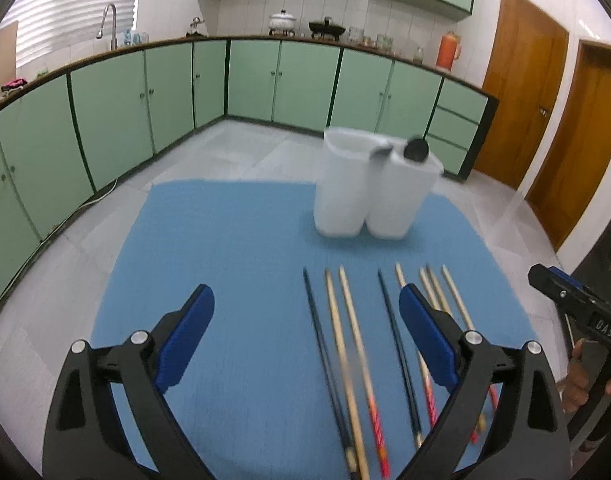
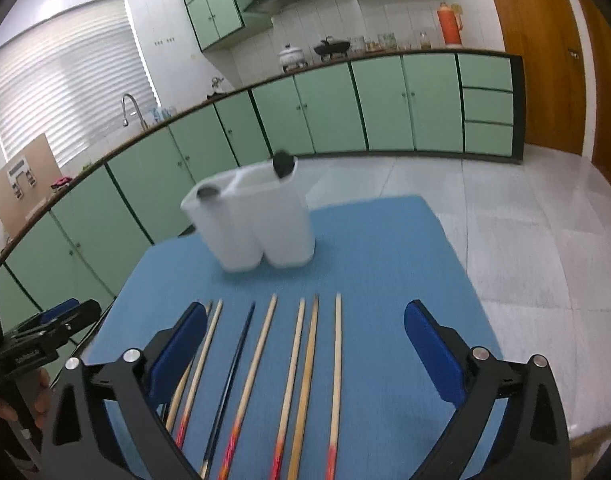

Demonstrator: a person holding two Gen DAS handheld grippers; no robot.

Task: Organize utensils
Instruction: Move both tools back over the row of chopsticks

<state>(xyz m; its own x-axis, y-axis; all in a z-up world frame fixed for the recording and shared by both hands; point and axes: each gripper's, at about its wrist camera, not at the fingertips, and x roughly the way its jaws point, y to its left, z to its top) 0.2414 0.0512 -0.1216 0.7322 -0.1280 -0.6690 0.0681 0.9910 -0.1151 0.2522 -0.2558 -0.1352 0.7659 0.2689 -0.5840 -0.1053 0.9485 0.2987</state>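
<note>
Left hand-held gripper (image 1: 307,312): jaws released, wide apart, nothing between the pads. It hovers over the blue mat (image 1: 233,232) on the surface, pointing down and fwd.

Chopsticks (image 1: 347,344): a row lying flat on the mat, roughly parallel, not stacked. Mix of light wood w/ red-patterned ends and dark ones. Long axis runs near-to-far, i.e. along each gripper's pointing line, tips toward the holder. In the left wrist view the row sits to the right of centre; only a few sticks fall between the jaws, and the right finger overlaps the rest.

White utensil holder (image 1: 369,196): two compartments, upright on the mat's far side, beyond the chopstick tips. Two dark rounded utensil ends (image 1: 415,149) stick up at its rim; which compartment each sits in is unclear (blur).

Right hand-held gripper (image 2: 305,322): jaws released, empty. Most of the row lies between its fingers, so the right hand appears better placed for the next pick. Judgement: sticks lie parallel to the fingers, so closing across one should pinch its width.

Writing: lettering on the other gripper's body, seen in both views, too blurred to read reliably.
</note>
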